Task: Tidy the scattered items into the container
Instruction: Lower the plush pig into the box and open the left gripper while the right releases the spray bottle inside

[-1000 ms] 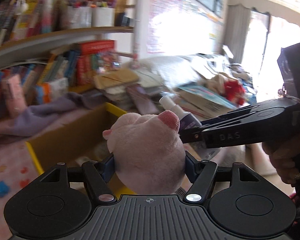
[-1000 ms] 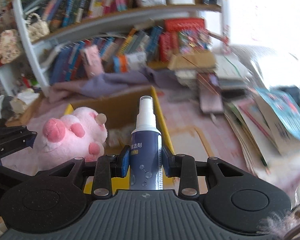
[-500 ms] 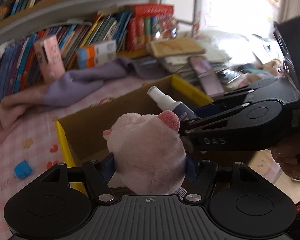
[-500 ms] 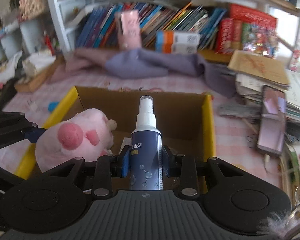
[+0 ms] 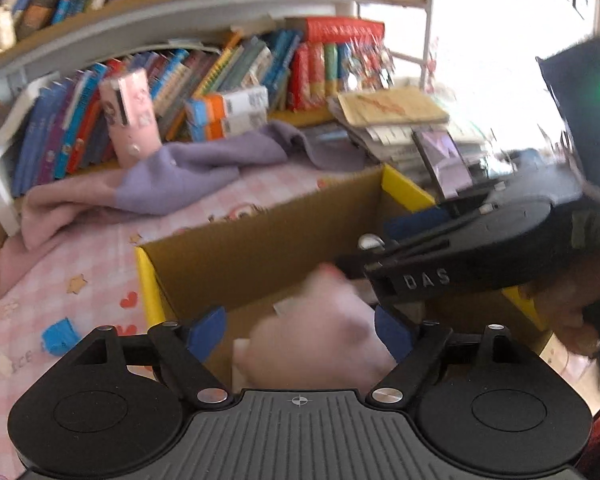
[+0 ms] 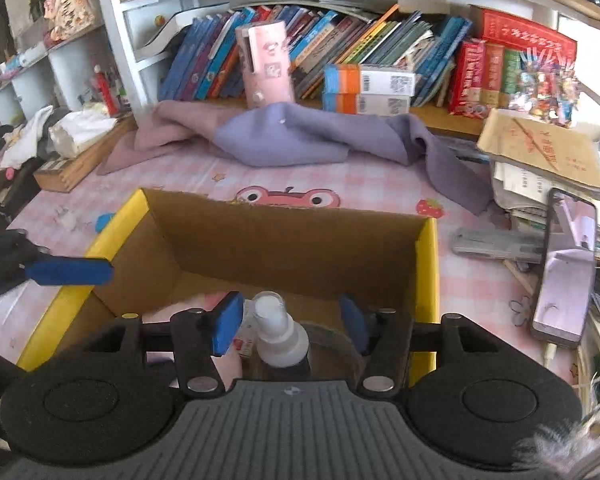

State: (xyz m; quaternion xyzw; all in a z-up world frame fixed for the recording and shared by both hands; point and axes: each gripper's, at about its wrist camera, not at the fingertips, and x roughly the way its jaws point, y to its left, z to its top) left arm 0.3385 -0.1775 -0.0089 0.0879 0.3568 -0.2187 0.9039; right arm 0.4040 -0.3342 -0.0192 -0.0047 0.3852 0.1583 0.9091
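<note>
Two grippers hung over one open cardboard box (image 6: pixel 292 248) with yellow rims, which sat on a pink checked tablecloth (image 6: pixel 380 184).

In the left wrist view, the left gripper (image 5: pixel 300 330) had its jaws opening. A pink plush toy (image 5: pixel 320 336), blurred, sat between the blue pads (image 5: pixel 206 330) over the inside of the box. A clear gap showed at the left pad; at the right pad I could not tell whether toy and pad touched.

In the right wrist view, the right gripper (image 6: pixel 292 322) also had its jaws opening. A spray bottle (image 6: pixel 278 334) with a white cap stood between its pads, with space on either side, low over the near part of the box. Something pink showed in the box just left of the bottle.

From the left wrist view, the right gripper reached in from the right, across the box's far corner, held by a hand (image 5: pixel 568 320).

Beyond the box, a purple cloth (image 6: pixel 300 140) lay crumpled on the tablecloth in front of a shelf of books (image 6: pixel 380 48). A phone (image 6: pixel 564 264) rested to the right of the box, leaning on a stack of papers (image 6: pixel 540 152). A small blue piece (image 5: pixel 60 336) lay on the tablecloth left of the box.
</note>
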